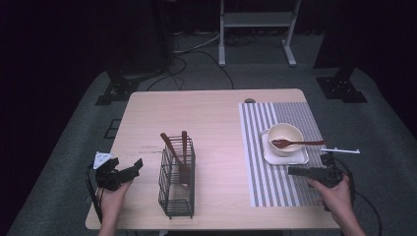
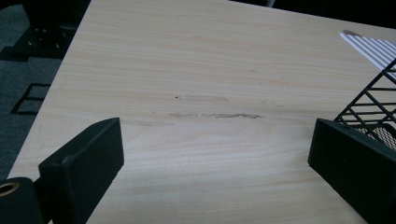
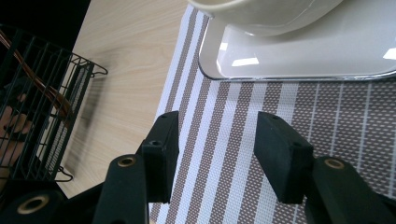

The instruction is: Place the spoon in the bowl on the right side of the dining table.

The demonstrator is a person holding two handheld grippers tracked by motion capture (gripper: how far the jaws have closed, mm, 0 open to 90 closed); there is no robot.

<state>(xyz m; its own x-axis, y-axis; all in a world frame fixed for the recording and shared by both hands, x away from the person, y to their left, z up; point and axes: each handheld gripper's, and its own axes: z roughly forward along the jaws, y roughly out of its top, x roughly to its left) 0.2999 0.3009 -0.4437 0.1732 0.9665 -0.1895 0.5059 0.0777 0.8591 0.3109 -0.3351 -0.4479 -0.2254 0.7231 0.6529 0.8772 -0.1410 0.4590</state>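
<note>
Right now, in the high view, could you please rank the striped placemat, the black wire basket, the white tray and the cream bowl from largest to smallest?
1. Striped placemat, clearly the largest.
2. Black wire basket; it stands tall and nearer the camera, which may flatter it.
3. White tray.
4. Cream bowl, slightly narrower than the tray it sits on.

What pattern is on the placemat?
Grey-brown and white stripes on the placemat, clearest in the right gripper view.

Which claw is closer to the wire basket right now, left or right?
Left. The left claw sits just beside the wire basket, on its left. The right claw is far off over the striped mat, near the plate.
</note>
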